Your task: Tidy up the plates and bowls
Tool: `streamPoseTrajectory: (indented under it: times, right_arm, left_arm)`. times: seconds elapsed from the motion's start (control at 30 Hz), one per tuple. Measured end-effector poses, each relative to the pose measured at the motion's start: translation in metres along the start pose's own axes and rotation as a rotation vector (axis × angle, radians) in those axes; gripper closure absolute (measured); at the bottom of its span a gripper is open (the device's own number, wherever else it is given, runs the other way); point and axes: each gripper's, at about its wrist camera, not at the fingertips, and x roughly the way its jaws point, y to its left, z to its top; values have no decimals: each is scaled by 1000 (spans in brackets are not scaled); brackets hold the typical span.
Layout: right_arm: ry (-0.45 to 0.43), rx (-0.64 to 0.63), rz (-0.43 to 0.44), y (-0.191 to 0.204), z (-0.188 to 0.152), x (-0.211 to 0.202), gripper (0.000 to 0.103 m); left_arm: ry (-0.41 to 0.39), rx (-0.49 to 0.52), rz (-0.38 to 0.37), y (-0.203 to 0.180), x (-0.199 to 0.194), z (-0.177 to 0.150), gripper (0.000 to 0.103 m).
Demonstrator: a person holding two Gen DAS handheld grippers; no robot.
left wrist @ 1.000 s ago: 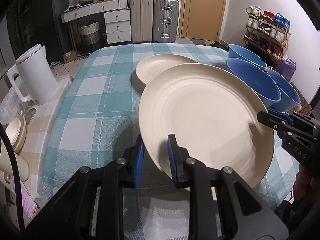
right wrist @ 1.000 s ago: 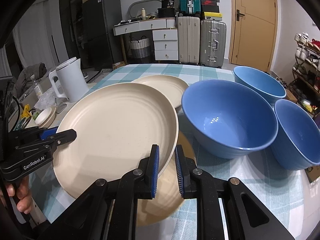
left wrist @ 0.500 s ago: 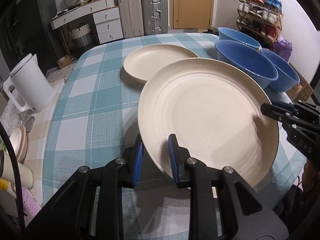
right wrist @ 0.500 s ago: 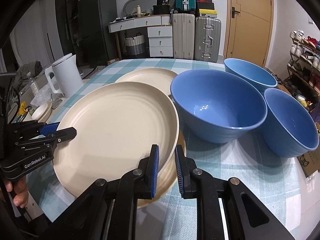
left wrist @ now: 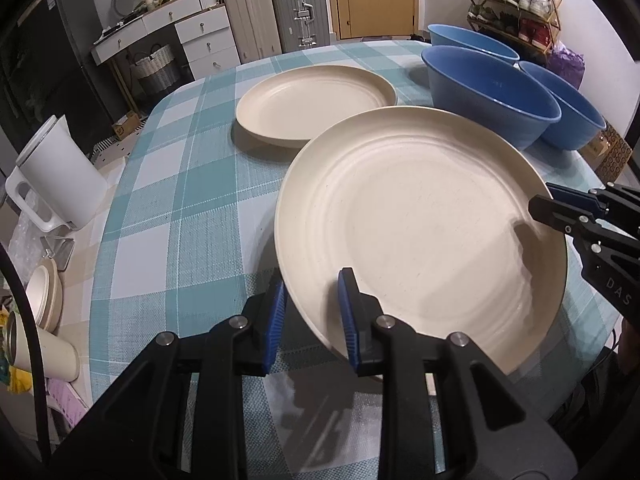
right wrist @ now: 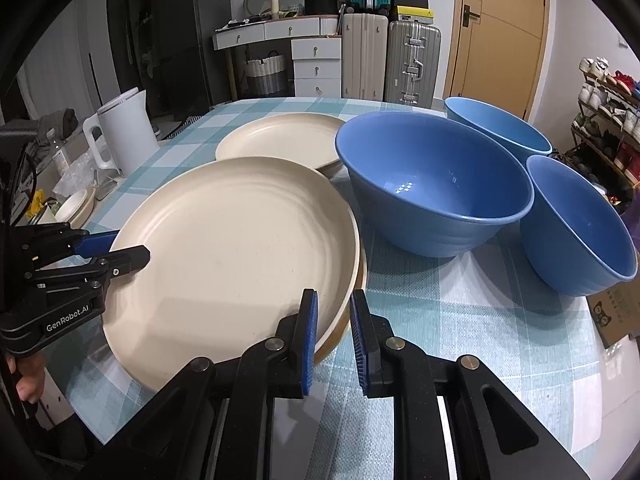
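On the round table under its teal-checked cloth (left wrist: 168,184), the large cream plate (left wrist: 420,216) lies nearest, a second cream plate (left wrist: 316,106) behind it, three blue bowls (right wrist: 432,184) clustered to their right.

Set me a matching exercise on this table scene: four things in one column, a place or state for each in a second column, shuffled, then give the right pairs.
Things:
1. held cream plate
2. far cream plate
3. largest blue bowl
4. white kettle

Places or states:
A. off the checked cloth, beside the table edge
B. gripped at opposite rims by the left gripper and the right gripper, above another plate
C. lying alone on the cloth
D. standing between the plates and two smaller blue bowls

Pairs: 1-B, 2-C, 3-D, 4-A
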Motion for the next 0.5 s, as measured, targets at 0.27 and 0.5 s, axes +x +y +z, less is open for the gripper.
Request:
streamPoseTrajectory:
  times: [0.27, 0.5]
  right_arm:
    - [8, -19, -32, 4, -4, 1, 84]
    - [8, -31, -58, 4, -4, 4, 83]
  left_arm:
    - [15, 20, 12, -4, 6, -1, 79]
    - [16, 10, 25, -6, 15, -1, 79]
